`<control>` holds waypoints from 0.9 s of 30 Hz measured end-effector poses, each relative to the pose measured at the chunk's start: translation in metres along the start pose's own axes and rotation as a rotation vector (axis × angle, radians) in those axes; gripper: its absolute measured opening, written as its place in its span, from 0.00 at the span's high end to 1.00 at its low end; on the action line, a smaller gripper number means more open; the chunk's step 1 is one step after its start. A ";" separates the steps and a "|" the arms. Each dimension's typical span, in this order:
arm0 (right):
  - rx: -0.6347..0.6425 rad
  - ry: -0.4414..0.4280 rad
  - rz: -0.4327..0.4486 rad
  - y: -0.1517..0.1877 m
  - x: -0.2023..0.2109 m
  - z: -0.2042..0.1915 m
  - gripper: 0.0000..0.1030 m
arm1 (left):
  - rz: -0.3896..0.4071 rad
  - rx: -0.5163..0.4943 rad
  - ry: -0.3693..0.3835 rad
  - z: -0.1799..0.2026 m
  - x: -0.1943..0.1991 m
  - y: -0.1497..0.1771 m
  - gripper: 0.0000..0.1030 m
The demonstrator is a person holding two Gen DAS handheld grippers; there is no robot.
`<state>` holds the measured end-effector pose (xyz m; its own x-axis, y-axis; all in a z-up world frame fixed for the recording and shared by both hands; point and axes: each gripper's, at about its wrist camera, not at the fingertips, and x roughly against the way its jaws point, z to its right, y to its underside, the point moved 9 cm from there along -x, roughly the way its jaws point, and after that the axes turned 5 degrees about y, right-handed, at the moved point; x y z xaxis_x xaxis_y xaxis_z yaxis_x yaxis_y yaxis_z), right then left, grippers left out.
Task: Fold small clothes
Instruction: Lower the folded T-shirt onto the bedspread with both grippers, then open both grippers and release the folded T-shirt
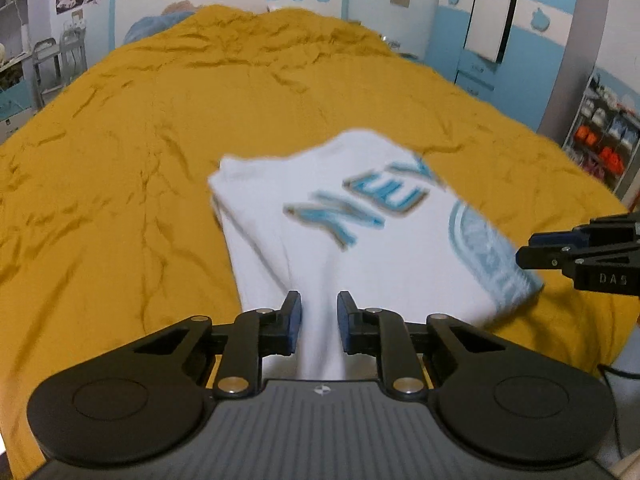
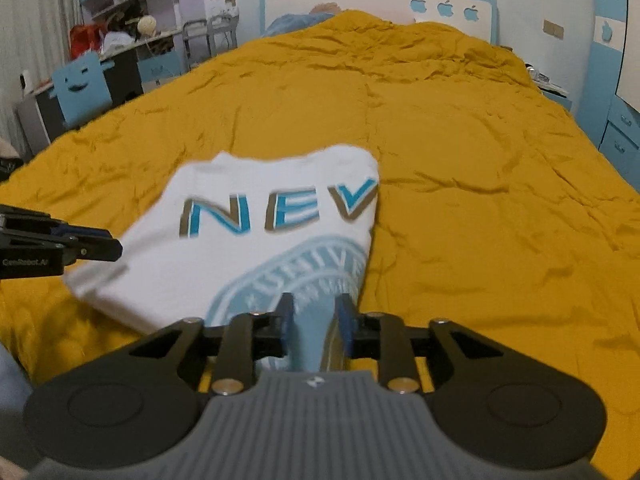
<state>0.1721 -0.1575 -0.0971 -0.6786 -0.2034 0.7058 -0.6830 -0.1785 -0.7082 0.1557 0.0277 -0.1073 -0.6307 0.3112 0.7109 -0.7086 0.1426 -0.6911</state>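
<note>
Gripping the white shirt [image 1: 360,240] hem — both claws — open yellow bedspread [image 1: 120,200] around.

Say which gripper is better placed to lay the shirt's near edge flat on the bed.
Neither clearly. The left gripper and right gripper each have the near edge of the white shirt between their pads, above the yellow bedspread; probably both lower together.
</note>
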 end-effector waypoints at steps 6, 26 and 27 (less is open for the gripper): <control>-0.039 0.001 -0.107 0.039 -0.032 0.009 0.77 | -0.060 0.033 -0.003 -0.009 -0.017 0.031 0.79; -0.081 -0.021 -0.079 -0.010 -0.001 0.016 0.60 | 0.079 -0.032 -0.035 0.006 0.032 -0.026 0.49; -0.080 -0.024 -0.053 -0.018 0.007 0.015 0.59 | 0.110 -0.041 -0.054 0.009 0.039 -0.034 0.45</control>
<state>0.1838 -0.1705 -0.0799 -0.6351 -0.2191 0.7407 -0.7378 -0.1119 -0.6657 0.1526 0.0268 -0.0545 -0.7210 0.2760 0.6356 -0.6211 0.1493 -0.7694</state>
